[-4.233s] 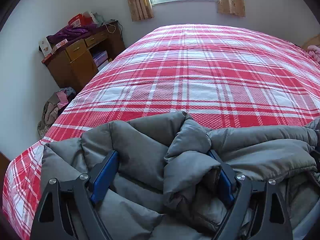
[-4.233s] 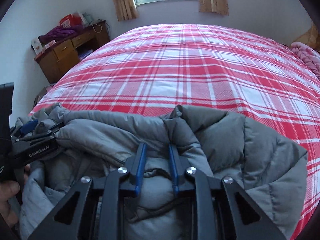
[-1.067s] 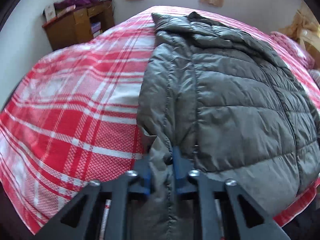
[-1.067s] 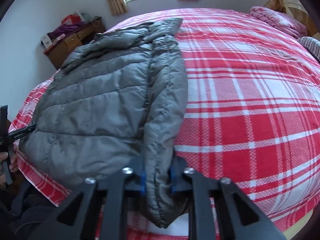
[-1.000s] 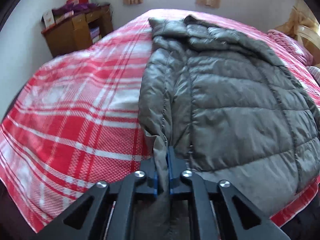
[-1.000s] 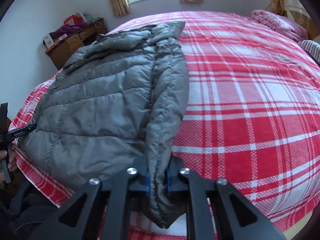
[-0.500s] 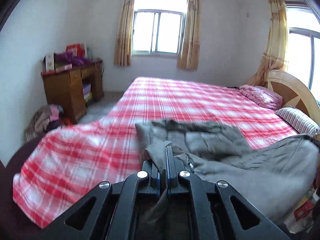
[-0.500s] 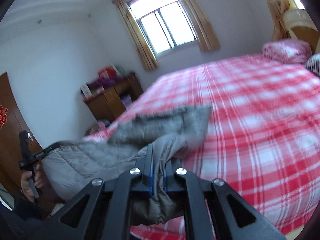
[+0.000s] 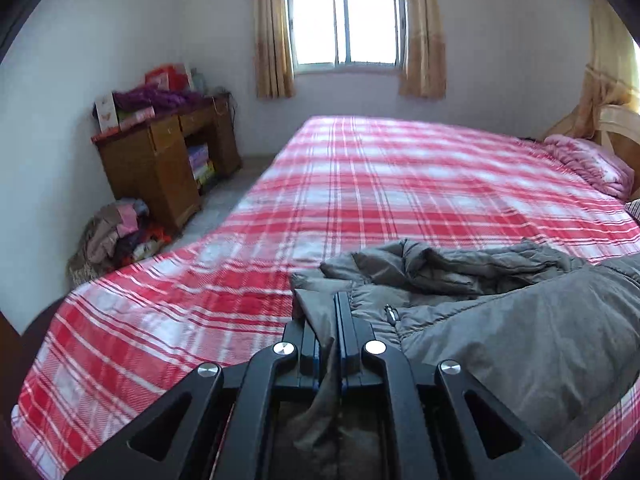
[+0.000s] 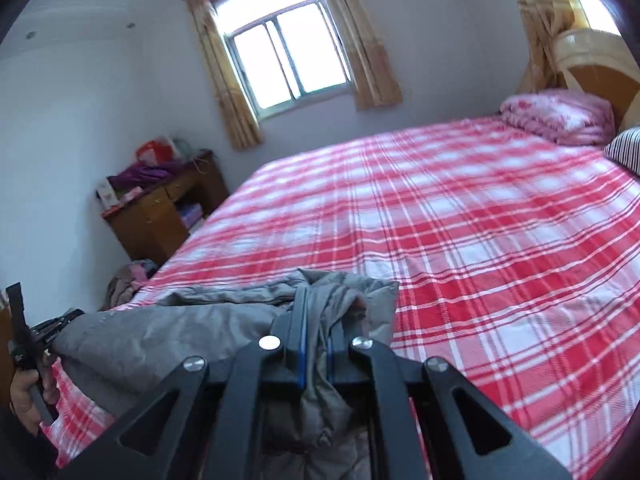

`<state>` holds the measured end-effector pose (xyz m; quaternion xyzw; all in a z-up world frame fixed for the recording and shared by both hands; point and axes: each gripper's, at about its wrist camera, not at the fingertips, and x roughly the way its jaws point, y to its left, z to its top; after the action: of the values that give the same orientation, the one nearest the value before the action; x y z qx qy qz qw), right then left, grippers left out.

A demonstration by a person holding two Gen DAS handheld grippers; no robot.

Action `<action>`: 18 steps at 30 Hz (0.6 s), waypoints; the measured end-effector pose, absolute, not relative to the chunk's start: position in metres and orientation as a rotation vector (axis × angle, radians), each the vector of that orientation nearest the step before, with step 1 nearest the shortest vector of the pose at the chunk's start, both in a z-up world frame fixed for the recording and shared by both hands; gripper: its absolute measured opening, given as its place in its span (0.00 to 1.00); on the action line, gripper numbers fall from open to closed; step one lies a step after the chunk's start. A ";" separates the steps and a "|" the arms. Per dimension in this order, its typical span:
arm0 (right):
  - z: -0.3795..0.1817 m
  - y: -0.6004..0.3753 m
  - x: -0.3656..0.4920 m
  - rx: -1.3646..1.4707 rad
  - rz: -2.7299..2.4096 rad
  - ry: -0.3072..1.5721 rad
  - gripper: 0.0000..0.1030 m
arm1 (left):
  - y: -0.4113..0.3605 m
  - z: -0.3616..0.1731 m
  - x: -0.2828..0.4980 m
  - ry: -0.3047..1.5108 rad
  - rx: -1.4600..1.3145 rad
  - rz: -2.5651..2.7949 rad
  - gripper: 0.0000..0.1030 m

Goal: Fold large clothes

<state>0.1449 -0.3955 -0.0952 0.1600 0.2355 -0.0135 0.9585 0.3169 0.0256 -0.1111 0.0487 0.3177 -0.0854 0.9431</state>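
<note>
A grey puffer jacket [image 9: 520, 320] hangs lifted over the near edge of the red plaid bed [image 9: 400, 184]. Its far part lies bunched on the sheet. My left gripper [image 9: 335, 312] is shut on the jacket's left hem corner. My right gripper [image 10: 316, 320] is shut on the right hem corner of the jacket [image 10: 168, 336]. The jacket stretches between the two grippers, and the left gripper [image 10: 44, 330] shows at the left edge of the right wrist view.
A wooden desk [image 9: 160, 160] with clutter stands by the left wall, with a pile of clothes [image 9: 116, 236] on the floor beside it. A pink folded quilt [image 10: 560, 116] and a striped pillow [image 10: 624, 148] lie by the headboard [image 10: 592, 64]. A window [image 9: 344, 20] is on the far wall.
The jacket lay spread flat on the bed a second ago. Both grippers have lifted its near hem up and back, so the jacket now bunches near the bed edge.
</note>
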 end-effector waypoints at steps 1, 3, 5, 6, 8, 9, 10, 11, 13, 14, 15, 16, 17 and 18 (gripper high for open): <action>-0.101 -0.399 0.151 0.329 -0.037 0.487 0.08 | 0.026 -0.113 0.321 0.654 0.095 -0.161 0.13; -0.112 -0.403 0.163 0.329 -0.053 0.505 0.09 | 0.026 -0.113 0.330 0.630 0.096 -0.077 0.30; -0.120 -0.405 0.175 0.318 -0.076 0.512 0.10 | 0.031 -0.104 0.331 0.558 0.085 0.020 0.83; -0.124 -0.408 0.183 0.317 -0.089 0.516 0.10 | 0.037 -0.096 0.328 0.501 0.060 0.067 0.90; -0.130 -0.412 0.195 0.326 -0.100 0.537 0.10 | 0.042 -0.084 0.323 0.431 0.023 0.117 0.91; -0.132 -0.411 0.201 0.319 -0.116 0.550 0.15 | 0.040 -0.081 0.324 0.430 0.025 0.139 0.91; -0.132 -0.411 0.208 0.309 -0.133 0.555 0.27 | 0.038 -0.079 0.324 0.430 0.024 0.167 0.91; -0.131 -0.410 0.213 0.306 -0.142 0.553 0.37 | 0.035 -0.077 0.322 0.422 0.015 0.192 0.91; -0.126 -0.410 0.218 0.325 -0.152 0.522 0.83 | 0.026 -0.076 0.315 0.397 0.015 0.216 0.91; -0.122 -0.410 0.217 0.331 -0.166 0.493 0.83 | 0.018 -0.077 0.311 0.388 0.027 0.231 0.91; -0.116 -0.407 0.215 0.319 -0.200 0.467 0.83 | 0.008 -0.078 0.307 0.382 0.034 0.214 0.91; -0.111 -0.402 0.215 0.299 -0.235 0.464 0.83 | 0.000 -0.079 0.307 0.378 0.041 0.202 0.91; -0.108 -0.397 0.214 0.284 -0.261 0.461 0.83 | -0.016 -0.084 0.305 0.376 0.071 0.186 0.92; -0.106 -0.387 0.212 0.272 -0.272 0.453 0.83 | -0.026 -0.087 0.308 0.383 0.097 0.170 0.92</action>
<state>0.2121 -0.3865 -0.1061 0.1342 0.2232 -0.1340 0.9561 0.3084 -0.0255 -0.0869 0.0484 0.1899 0.0844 0.9770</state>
